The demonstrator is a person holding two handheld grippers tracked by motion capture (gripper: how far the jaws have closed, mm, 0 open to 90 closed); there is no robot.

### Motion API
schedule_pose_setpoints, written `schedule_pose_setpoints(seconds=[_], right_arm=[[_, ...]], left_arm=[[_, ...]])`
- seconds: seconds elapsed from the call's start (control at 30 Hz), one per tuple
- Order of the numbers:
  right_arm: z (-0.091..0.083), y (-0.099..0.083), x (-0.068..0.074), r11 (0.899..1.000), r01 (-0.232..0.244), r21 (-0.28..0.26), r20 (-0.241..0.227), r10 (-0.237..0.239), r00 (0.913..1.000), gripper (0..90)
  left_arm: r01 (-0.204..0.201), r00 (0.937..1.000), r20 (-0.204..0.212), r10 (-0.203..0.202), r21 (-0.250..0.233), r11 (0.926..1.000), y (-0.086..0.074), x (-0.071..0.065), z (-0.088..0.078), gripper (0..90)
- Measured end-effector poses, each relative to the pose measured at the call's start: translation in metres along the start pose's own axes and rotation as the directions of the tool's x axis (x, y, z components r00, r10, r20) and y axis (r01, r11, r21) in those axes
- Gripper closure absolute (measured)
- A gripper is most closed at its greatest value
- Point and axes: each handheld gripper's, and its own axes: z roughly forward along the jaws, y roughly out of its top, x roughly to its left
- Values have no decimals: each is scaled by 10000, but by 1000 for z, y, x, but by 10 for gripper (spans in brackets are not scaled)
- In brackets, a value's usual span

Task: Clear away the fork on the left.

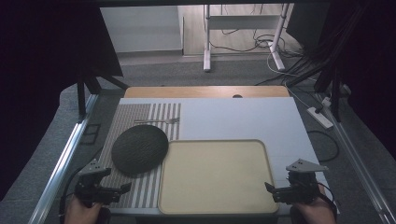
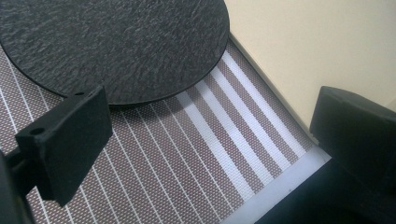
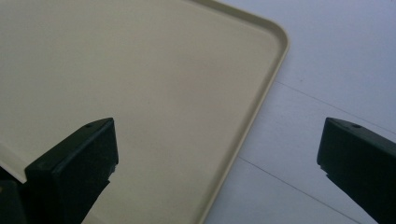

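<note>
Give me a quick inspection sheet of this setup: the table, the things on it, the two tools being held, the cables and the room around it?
Surface: white table with a wooden strip along the far edge.
Job's things: bare beige tray; dark round plate lying on a striped mat, its rim over the tray's left edge; fork on the mat beyond the plate.
Clutter: nothing seen.
Grippers: left hand-held gripper open over the mat's near end; right hand-held gripper open at the tray's near right corner; both hold nothing.
Cables: loose cables on the floor beyond the table; a power strip to the right.
Surroundings: white stand legs, dark curtains either side.
</note>
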Motion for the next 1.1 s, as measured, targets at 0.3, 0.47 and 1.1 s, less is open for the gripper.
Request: schedule_pose_setpoints(seconds=[0.3, 0.47, 1.1], right_arm=[[0, 0, -2, 9999, -139, 45, -101, 140, 9999, 0], [-1, 0, -1, 9999, -102, -67, -78, 102, 9999, 0], [0, 0, 0, 10000, 71, -35, -152, -71, 9999, 0]], left_arm=[[-37, 9997, 234, 37, 25, 10000, 2, 0, 1, 0], [-266, 9993, 261, 271, -195, 9995, 6, 0, 3, 0], [-319, 9965, 760, 354, -477, 9984, 13, 6, 12, 0]])
